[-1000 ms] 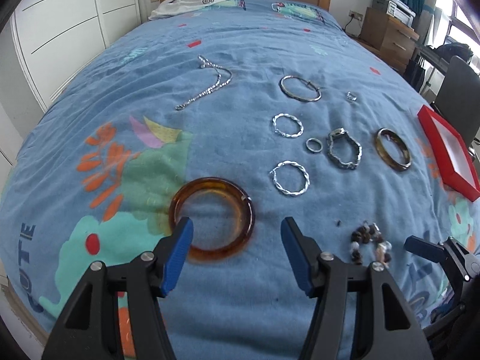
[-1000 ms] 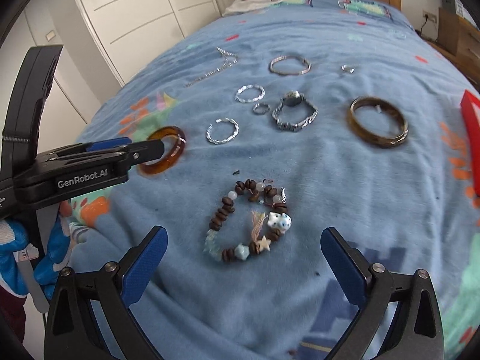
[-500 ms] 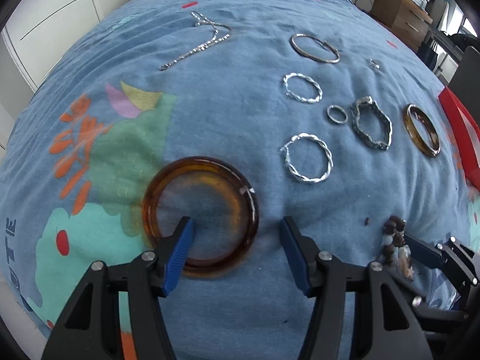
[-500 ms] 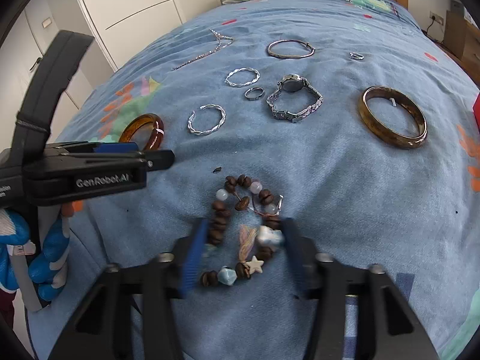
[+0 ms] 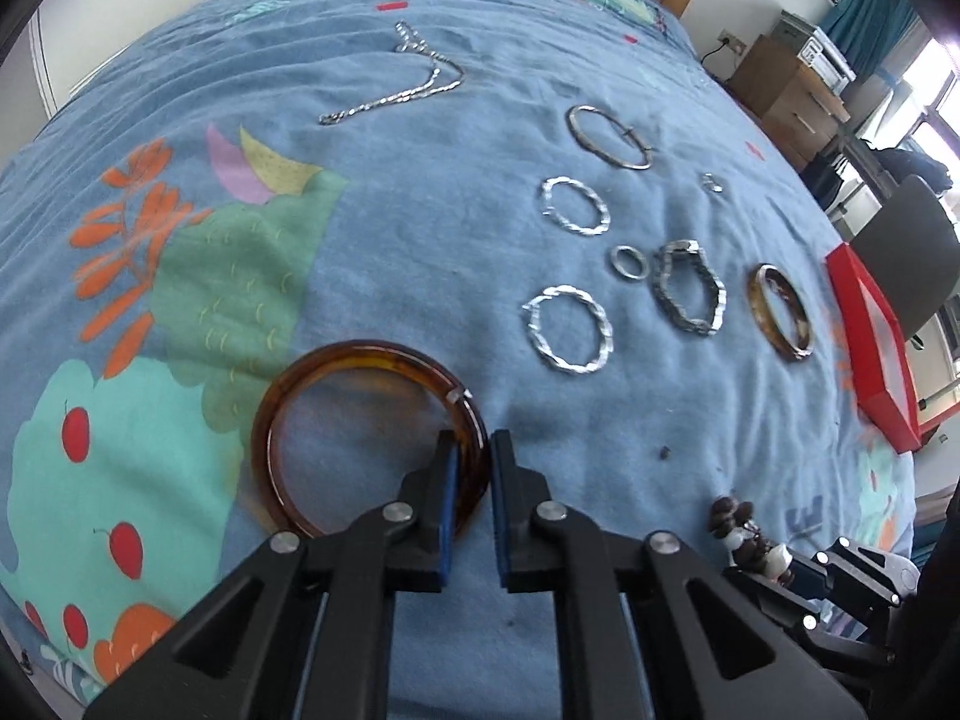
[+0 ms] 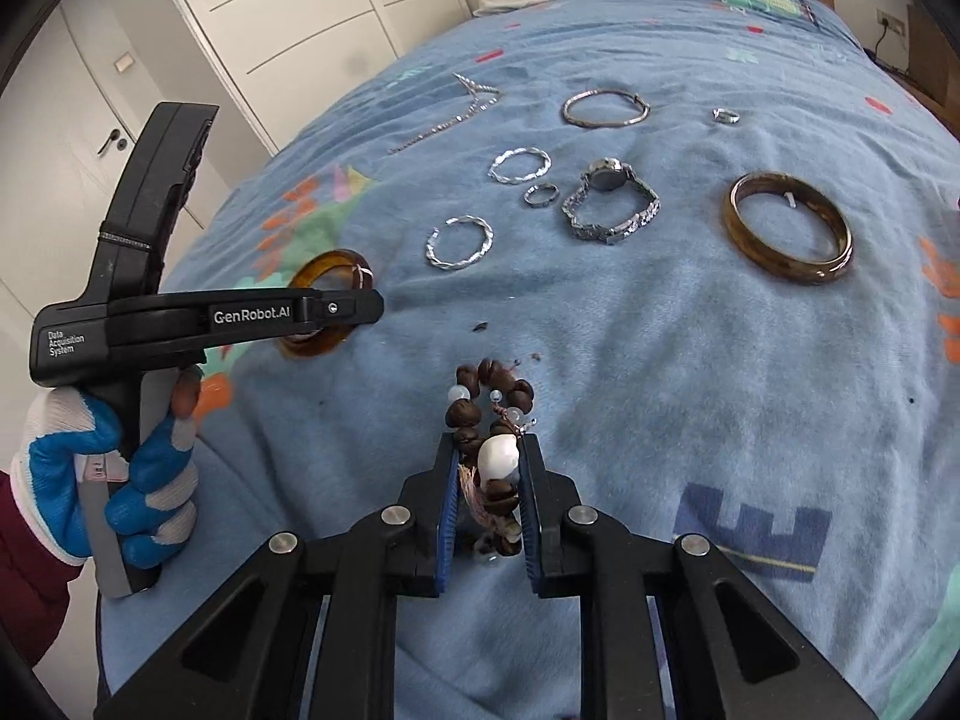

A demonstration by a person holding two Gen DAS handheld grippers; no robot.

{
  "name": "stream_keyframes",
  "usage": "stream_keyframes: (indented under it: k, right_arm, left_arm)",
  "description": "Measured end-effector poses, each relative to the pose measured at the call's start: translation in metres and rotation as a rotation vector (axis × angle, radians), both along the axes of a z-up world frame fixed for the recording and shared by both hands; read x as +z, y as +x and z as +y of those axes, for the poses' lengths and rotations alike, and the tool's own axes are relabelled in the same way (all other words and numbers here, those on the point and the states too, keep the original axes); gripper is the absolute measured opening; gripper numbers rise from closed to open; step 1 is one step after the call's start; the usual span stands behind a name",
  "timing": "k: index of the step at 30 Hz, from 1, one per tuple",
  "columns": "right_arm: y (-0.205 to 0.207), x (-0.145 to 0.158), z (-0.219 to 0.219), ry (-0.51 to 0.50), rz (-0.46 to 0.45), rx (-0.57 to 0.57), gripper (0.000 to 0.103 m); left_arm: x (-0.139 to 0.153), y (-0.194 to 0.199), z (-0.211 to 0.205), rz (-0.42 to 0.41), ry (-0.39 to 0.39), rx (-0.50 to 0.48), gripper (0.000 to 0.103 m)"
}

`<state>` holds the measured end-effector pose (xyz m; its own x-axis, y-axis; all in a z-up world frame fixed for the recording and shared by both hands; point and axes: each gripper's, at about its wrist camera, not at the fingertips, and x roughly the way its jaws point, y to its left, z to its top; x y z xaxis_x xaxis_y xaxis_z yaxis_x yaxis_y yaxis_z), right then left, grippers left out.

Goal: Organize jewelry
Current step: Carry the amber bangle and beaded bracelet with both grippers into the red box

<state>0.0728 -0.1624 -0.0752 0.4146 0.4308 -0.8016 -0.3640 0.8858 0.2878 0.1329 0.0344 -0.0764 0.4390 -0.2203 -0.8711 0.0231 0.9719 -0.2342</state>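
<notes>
Both jaws just closed: left hand-held gripper (image 5: 471, 468) clamps amber bangle (image 5: 366, 438), right hand-held gripper (image 6: 489, 468) clamps bead bracelet (image 6: 492, 420)

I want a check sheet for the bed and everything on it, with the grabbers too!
Surface: blue bedspread, wrinkled.
Job's things: amber bangle, bead bracelet, brown bangle, watch, silver bracelets, rings and chain laid out apart.
Clutter: dark crumbs near the beads.
Grippers: left gripper has just closed on the amber bangle; right gripper has just closed on the bead bracelet.
Cables: one at a wall socket.
Surroundings: red box, wardrobe, dresser.
</notes>
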Motion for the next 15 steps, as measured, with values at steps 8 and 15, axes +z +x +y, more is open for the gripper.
stream_keyframes:
  k: [8,15]
  right_arm:
    - [-0.019,0.027,-0.014,0.024,-0.053,-0.017,0.018]
    - [-0.043,0.060,-0.039,0.052,-0.111,-0.057,0.018]
  left_arm:
    - [0.029,-0.033,-0.021,-0.056,-0.045,-0.049,0.009]
    - [0.069,-0.055,-0.068,-0.118,-0.080,-0.144,0.009]
